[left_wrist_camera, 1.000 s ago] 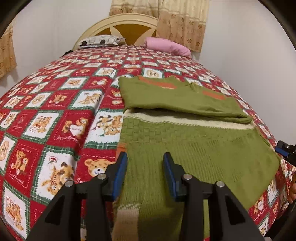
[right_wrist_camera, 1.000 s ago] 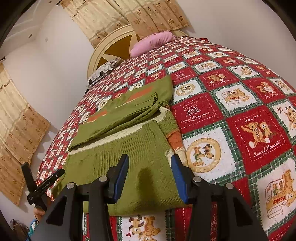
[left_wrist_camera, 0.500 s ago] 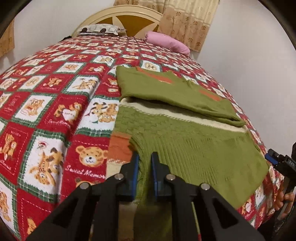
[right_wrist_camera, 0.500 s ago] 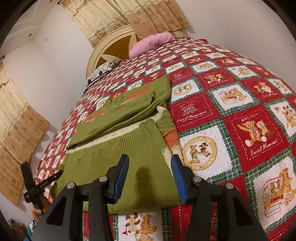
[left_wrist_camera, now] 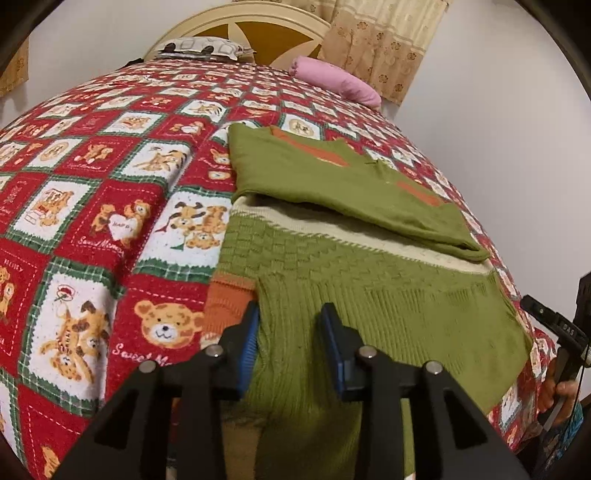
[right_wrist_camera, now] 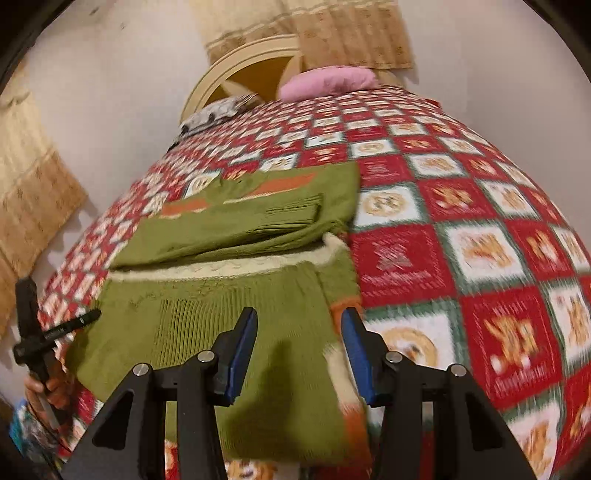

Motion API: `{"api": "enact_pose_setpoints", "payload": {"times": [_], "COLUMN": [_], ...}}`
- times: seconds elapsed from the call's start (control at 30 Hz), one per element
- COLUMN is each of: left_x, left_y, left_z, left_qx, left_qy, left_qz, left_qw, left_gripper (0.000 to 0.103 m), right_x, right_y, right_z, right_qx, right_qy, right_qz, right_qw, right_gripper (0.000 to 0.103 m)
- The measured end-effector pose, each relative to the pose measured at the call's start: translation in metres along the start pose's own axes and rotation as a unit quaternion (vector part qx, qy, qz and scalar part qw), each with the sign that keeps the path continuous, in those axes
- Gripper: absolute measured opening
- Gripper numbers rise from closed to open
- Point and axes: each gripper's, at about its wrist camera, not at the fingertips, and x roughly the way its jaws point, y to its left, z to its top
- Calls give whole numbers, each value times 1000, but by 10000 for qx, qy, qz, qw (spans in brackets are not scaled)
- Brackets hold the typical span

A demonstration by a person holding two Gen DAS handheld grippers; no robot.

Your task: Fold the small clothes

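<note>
A green knit sweater (left_wrist_camera: 369,295) with a cream band and orange cuffs lies flat on the quilt near the bed's foot. Behind it rests a folded green garment (left_wrist_camera: 332,177) with orange stripes. My left gripper (left_wrist_camera: 291,332) hovers at the sweater's near left part. Its jaws are opening, and ribbed fabric lies loose between them, not pinched. In the blurred right wrist view the sweater (right_wrist_camera: 221,306) and the folded garment (right_wrist_camera: 251,221) show again. My right gripper (right_wrist_camera: 299,332) stands open over the sweater's near right edge, by the orange cuff (right_wrist_camera: 343,306), and holds nothing.
A red and green teddy-bear quilt (left_wrist_camera: 92,221) covers the bed. A pink pillow (left_wrist_camera: 340,81), a patterned pillow (left_wrist_camera: 199,46) and a cream headboard (left_wrist_camera: 258,22) are at the far end. White walls and curtains stand close by. A hand (right_wrist_camera: 48,387) holds the other gripper.
The left gripper closed on the sweater's near left part half a second ago and has opened again. The right gripper's view has rolled and shifted; its jaws kept the same width.
</note>
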Motion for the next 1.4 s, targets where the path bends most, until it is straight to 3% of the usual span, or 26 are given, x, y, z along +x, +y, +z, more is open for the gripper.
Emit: {"api": "enact_pose_setpoints", "payload": {"times": [0.17,0.27,0.3,0.33,0.4,0.67,0.83,1.4], "left_x": [1,0,0,-1,-1,-25,-29,8], "left_y": [-4,-8,-8,-8,-7,-15,-18,-20], "left_z": [-1,-3,-3,-3,0,26,49,111], "left_qx": [51,240,245,225,154,115,113,-64], "left_qy": [-64,-94,-101,-101,-71,-347,-536,-465], "left_qz": [222,395,374,355,329,252,246,401], "left_qw": [9997,9989,9989,9991,9993,9990,9982,9981], "left_gripper": [28,19,17,14,12,11,11,11], "right_x": [42,46,44,42,36,-25,-35,-11], "right_y": [24,35,36,37,37,51,63,64], "right_z": [2,-7,-8,-9,-10,11,30,78], "right_qx": [-786,-1202,-1251,-1249,-1207,-892,-979,-848], "right_qy": [471,421,418,427,457,-412,-836,-1041], "right_qz": [-357,-663,-695,-677,-608,-352,-574,-847], "right_qw": [9952,9896,9888,9889,9898,9945,9900,9873], "right_gripper": [49,50,37,17,13,12,12,12]}}
